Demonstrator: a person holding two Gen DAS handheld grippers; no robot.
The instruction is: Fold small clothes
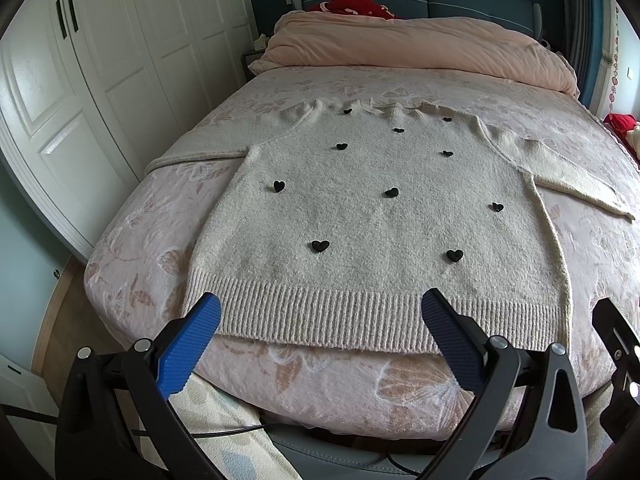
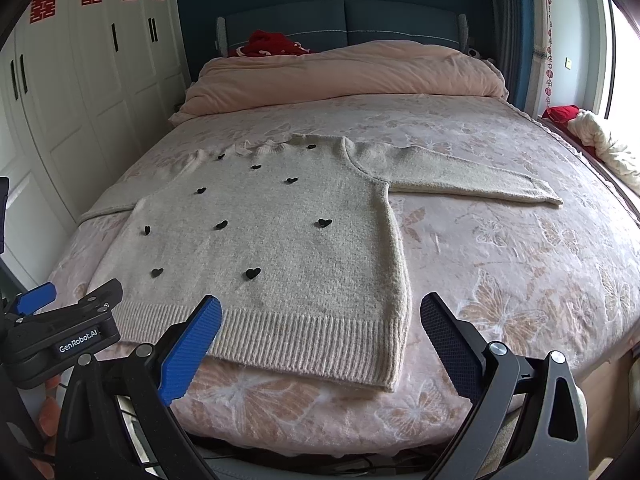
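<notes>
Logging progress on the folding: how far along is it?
Done: the sweater lies flat, sleeves spread, on the bed. In hand: nothing; the left claw and right claw hang open near its hem. Left: every fold.

pink duvet (image 1: 420,44), white wardrobe (image 1: 120,60), blue headboard (image 2: 344,20).

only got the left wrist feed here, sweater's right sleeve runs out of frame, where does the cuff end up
Observer: The right sleeve lies flat, straight out sideways; its cuff rests on the bedspread.
Operator: is the right gripper on the hem yet
Observer: No. The right gripper is open near the sweater hem's right corner, holding nothing.
Operator: anything past that side of the bed
Observer: A cream bundle with something red beside it, by the window.
</notes>
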